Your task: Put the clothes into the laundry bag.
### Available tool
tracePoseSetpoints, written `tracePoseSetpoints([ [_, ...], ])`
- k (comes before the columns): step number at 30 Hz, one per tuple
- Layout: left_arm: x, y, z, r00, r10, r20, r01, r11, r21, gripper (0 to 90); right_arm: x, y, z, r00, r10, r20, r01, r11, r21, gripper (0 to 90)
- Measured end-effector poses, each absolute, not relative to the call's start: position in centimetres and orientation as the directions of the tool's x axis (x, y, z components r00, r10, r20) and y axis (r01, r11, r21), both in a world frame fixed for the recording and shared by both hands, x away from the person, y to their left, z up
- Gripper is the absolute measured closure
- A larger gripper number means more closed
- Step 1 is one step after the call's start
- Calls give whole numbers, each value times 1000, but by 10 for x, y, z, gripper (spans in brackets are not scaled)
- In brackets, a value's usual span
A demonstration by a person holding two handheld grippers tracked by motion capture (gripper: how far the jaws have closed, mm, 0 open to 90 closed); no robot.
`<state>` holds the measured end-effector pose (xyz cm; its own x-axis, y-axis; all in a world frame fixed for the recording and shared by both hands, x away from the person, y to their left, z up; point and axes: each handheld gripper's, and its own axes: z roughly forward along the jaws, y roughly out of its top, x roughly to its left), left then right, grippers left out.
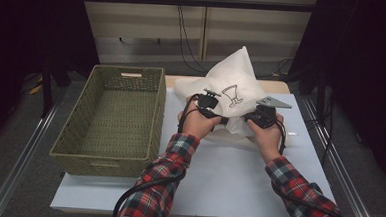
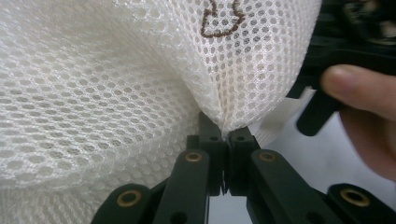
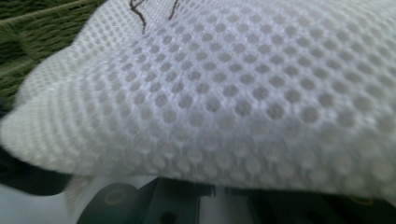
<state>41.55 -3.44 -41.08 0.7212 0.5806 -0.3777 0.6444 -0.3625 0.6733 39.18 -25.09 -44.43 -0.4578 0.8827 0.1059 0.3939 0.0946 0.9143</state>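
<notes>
A white mesh bag (image 1: 232,83) with a brown drawing stands puffed up at the middle of the table, its peak pointing away from me. In the left gripper view, my left gripper (image 2: 224,136) is shut on a pinched fold of the mesh bag (image 2: 116,93). In the high view it sits at the bag's lower left (image 1: 219,117). My right gripper (image 1: 245,120) is at the bag's lower right edge. In the right gripper view the mesh (image 3: 243,93) drapes over the jaws and hides their tips.
A green woven basket (image 1: 103,161) stands at the left, partly over the table's left edge, with nothing inside. The pale table top (image 1: 227,180) stretches toward me from the bag. Cables trail from both grippers along the plaid sleeves.
</notes>
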Motion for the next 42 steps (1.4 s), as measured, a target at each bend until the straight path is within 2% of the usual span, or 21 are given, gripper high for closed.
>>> tracePoseSetpoints([
  [8,421,-39,-421,705,596,-384,657,-346,670,882,372,-264,-438,-466,876,126,417,92,904,876],
  [11,421,-39,-422,708,599,-375,651,-346,676,882,366,-266,-436,-474,875,99,417,124,900,900],
  [25,422,-41,-419,707,624,-333,635,-353,687,881,353,-280,-441,-468,877,111,437,120,892,900],
  [42,420,-41,-417,704,632,-324,631,-349,693,881,333,-310,-444,-448,893,46,427,168,889,900],
])
